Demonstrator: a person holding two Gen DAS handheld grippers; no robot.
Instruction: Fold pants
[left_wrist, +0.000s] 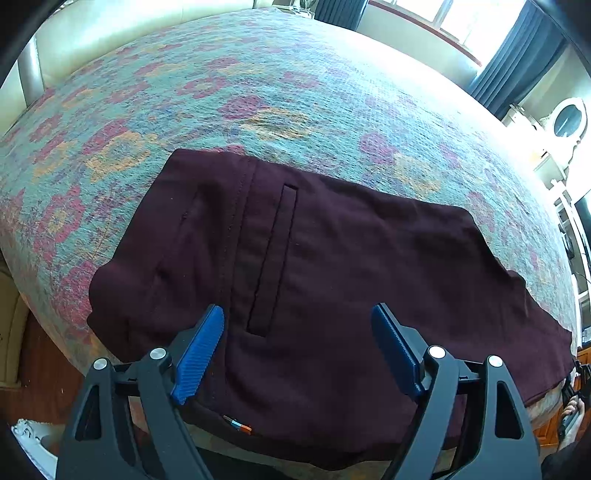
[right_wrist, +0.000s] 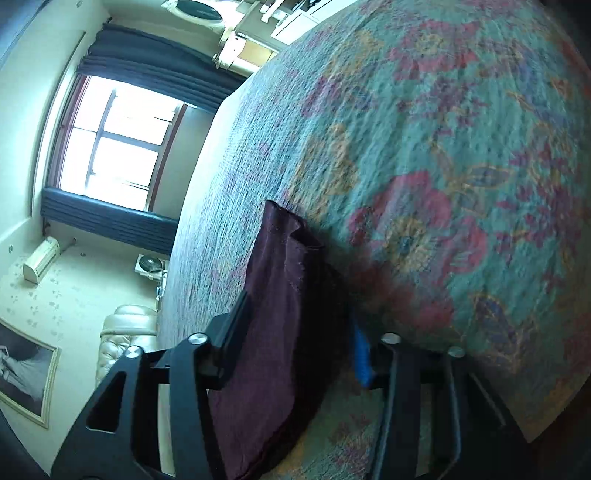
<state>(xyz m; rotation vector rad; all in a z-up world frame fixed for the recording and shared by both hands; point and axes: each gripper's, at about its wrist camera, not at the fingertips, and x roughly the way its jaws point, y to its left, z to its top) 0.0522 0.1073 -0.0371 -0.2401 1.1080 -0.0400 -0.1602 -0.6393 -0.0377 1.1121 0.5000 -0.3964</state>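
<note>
Pants (left_wrist: 332, 266) lay flat near bed (left_wrist: 258, 92) edge | left tongs (left_wrist: 297, 332) spread above them | right tongs (right_wrist: 295, 325) pinched trouser fabric.

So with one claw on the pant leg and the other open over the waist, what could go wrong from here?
1. The right claw grips only the end of the pant leg; a pull could slip it free or bunch it.
2. The left claw is open above the maroon pants, so the waist end may drag across the floral bedspread.
</note>
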